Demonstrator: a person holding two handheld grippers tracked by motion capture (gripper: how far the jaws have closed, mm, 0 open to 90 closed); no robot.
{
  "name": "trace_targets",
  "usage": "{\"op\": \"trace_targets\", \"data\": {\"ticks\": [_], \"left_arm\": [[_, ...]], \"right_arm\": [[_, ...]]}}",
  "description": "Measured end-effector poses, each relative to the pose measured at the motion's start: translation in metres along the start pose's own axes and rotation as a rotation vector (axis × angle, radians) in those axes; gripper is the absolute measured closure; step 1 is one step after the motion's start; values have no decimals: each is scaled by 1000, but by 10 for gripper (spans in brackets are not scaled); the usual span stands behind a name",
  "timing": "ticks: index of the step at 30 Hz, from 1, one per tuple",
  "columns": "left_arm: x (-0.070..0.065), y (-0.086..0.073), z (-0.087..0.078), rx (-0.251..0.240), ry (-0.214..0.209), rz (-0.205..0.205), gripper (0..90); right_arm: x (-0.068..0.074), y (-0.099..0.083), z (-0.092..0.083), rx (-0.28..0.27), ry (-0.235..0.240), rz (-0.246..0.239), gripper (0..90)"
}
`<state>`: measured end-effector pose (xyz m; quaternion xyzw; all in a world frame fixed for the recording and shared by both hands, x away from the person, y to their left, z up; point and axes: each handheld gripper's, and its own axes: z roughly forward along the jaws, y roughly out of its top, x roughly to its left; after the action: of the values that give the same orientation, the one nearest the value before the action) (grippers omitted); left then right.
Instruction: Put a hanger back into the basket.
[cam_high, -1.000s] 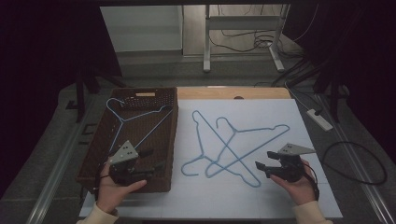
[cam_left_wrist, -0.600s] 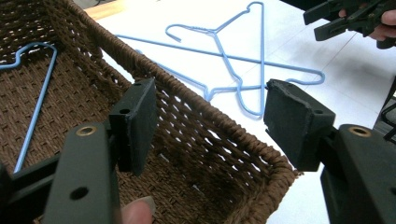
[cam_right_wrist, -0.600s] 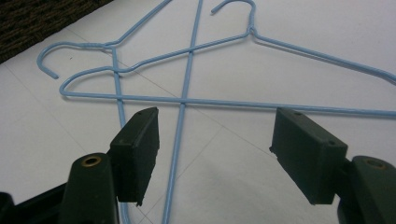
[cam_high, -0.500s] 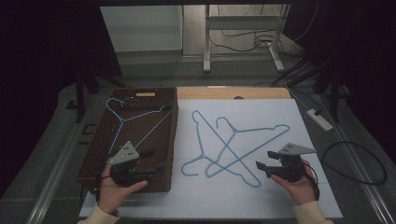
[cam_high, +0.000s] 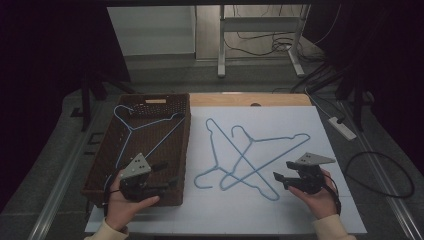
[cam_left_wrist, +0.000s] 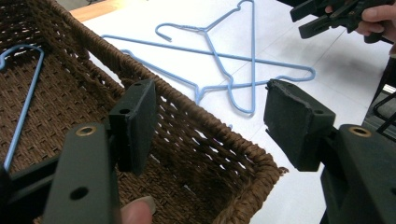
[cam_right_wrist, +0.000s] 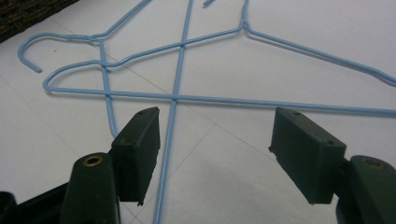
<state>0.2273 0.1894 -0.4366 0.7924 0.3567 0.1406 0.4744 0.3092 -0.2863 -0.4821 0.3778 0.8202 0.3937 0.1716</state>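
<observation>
Room: dark surroundings, cables on the floor beyond the bench (cam_high: 250, 100), which is covered with a white sheet (cam_high: 330, 135).
Basket: brown wicker basket (cam_high: 115, 145) on the left part of the bench, long side running from near to far.
Hanger in basket: one blue wire hanger (cam_high: 145, 125) lies inside, hook toward the far left corner.
Crossed hangers: two blue wire hangers (cam_high: 250, 155) lie on the white sheet right of the basket, one over the other, crossing near their middles.
Left gripper: left gripper (cam_high: 165, 175) is held over the near end of the basket, pointing right; in the left gripper view its fingers (cam_left_wrist: 135, 121) stand wide apart with nothing between them, above the basket's near rim.
Right gripper: right gripper (cam_high: 280, 178) sits low at the near right of the sheet, pointing left at the crossed hangers; its fingers (cam_right_wrist: 137, 149) stand wide apart, gripping nothing, with a straight wire of one hanger running just beside the left finger.
</observation>
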Motion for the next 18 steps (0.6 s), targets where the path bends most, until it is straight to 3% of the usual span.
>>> {"op": "trace_targets", "data": {"ticks": [10, 15, 18], "left_arm": [[-1, 0, -1, 0, -13, 2, 358], [-2, 0, -3, -5, -16, 6, 358], [-2, 0, -4, -7, -15, 5, 358]], "right_arm": [[-1, 4, 2, 11, -12, -5, 334], [-6, 17, 5, 43, -44, -4, 421], [-17, 28, 11, 97, -39, 17, 587]]}}
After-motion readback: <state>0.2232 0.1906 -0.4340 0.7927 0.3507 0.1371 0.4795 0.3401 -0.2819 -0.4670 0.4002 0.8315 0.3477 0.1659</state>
